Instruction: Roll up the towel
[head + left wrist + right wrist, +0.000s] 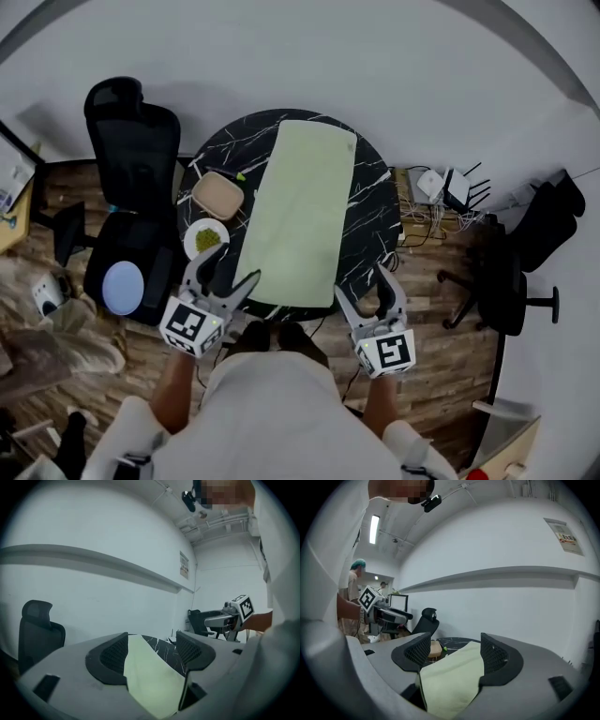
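A pale green towel (305, 214) lies flat and unrolled across the round black marble table (375, 211), its near edge hanging at the table's front. My left gripper (228, 273) is open at the towel's near left corner. My right gripper (367, 292) is open just off the near right corner. In the left gripper view the towel (152, 684) runs between the spread jaws of the left gripper (152, 651), untouched by the pads. The right gripper view shows the same: the towel's (450, 681) near edge sits between the wide jaws of the right gripper (454, 651).
A tan lidded bowl (217, 195) and a white plate of green food (206, 238) sit on the table left of the towel. A black office chair (131, 187) stands at the left, another chair (516, 272) at the right. Cables and a router (445, 187) lie on the floor.
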The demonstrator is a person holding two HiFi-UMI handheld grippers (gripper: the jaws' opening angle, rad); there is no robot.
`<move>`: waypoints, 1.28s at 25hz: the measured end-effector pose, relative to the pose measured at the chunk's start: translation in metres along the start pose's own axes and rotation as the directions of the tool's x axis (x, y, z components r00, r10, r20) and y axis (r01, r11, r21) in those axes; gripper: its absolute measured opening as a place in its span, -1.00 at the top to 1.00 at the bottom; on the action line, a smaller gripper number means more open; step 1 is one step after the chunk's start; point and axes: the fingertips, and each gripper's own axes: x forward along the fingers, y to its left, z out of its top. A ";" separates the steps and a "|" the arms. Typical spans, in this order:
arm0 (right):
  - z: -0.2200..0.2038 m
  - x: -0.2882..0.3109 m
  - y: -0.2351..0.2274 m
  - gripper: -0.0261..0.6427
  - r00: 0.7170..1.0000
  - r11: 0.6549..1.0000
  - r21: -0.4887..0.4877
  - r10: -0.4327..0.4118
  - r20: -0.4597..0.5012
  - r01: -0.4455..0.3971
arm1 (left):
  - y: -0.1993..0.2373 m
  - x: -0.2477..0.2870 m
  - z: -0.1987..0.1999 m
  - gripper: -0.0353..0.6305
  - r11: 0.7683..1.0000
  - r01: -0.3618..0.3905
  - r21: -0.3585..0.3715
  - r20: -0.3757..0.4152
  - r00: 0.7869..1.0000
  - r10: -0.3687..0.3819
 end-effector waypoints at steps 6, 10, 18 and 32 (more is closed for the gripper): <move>-0.127 0.027 0.021 0.05 0.892 0.908 -0.273 0.189 -0.411 -0.319 | 0.013 0.025 -0.098 -0.04 0.983 0.070 0.167 -0.304 0.953 -0.016; -0.228 0.022 0.050 0.05 0.673 0.820 -0.128 0.358 -0.647 -0.558 | -0.004 0.018 -0.214 0.00 0.895 0.404 0.189 -0.685 0.707 -0.175; -0.325 0.013 0.064 0.39 0.471 0.779 -0.004 0.375 -0.798 -0.627 | 0.012 -0.001 -0.331 0.32 0.817 0.570 0.083 -0.912 0.374 -0.168; -0.359 0.017 0.074 0.68 0.403 0.767 -0.003 0.334 -0.852 -0.642 | 0.020 0.007 -0.351 0.57 0.764 0.618 0.185 -0.942 0.333 -0.041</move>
